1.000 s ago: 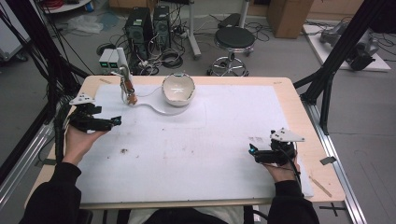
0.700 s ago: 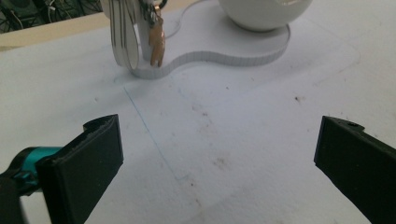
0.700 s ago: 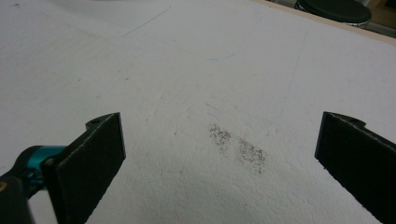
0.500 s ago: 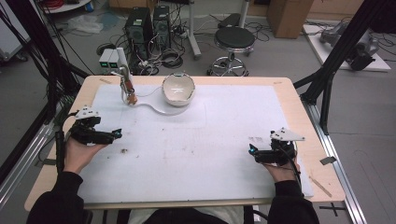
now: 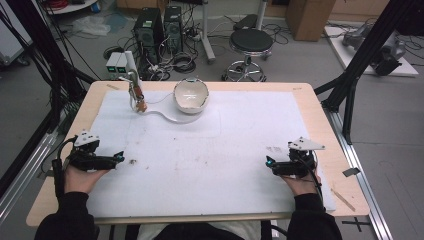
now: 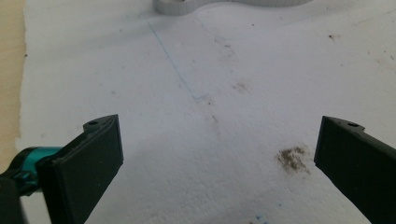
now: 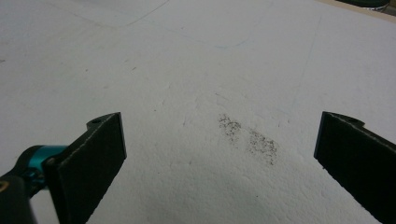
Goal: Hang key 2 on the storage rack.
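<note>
— What is lying nearest your grippers?

— You are looking at a white foam sheet (image 5: 210, 150) covering most of the table, lying flat. A brown smudge (image 5: 133, 161) is sitting on it near your left side, and a grey speckled mark (image 5: 273, 149) is sitting near your right side.

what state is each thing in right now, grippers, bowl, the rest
left gripper: open, empty, low over the white sheet
right gripper: open, empty, low over the sheet
bowl: tilted on its side, opening towards the camera
white sheet: flat, spotted with dark smudges
stool: upright on the floor behind the table
</note>
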Action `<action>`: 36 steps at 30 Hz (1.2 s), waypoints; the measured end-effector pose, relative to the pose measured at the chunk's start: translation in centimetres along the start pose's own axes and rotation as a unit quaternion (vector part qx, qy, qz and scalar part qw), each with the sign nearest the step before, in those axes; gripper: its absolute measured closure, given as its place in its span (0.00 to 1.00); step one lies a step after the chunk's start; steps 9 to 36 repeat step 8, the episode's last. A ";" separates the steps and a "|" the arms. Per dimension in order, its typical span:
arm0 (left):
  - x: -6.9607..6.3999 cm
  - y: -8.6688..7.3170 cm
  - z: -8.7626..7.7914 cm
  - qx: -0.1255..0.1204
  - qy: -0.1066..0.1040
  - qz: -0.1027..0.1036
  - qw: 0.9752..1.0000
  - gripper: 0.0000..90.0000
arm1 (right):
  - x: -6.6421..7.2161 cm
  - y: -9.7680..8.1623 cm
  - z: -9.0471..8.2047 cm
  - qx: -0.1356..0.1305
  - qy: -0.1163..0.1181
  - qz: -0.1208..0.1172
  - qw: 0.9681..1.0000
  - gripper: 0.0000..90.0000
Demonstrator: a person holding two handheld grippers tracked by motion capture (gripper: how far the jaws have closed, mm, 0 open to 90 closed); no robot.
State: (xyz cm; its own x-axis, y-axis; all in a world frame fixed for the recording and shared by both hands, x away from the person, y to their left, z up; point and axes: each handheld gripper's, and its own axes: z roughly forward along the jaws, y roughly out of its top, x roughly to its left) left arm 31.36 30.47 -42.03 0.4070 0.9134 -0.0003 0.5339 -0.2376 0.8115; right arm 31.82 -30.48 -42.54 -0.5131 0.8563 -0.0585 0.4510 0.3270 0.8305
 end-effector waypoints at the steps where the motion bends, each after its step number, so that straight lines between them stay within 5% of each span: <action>1: 0.0 0.0 0.0 0.000 0.000 0.000 1.000 0.02 | 0.0 0.0 0.0 0.000 0.000 0.000 1.000 0.01; 36: 0.3 0.0 -0.1 -0.012 -0.004 -0.002 1.000 0.02 | 0.1 0.0 0.1 0.003 -0.001 -0.004 1.000 0.01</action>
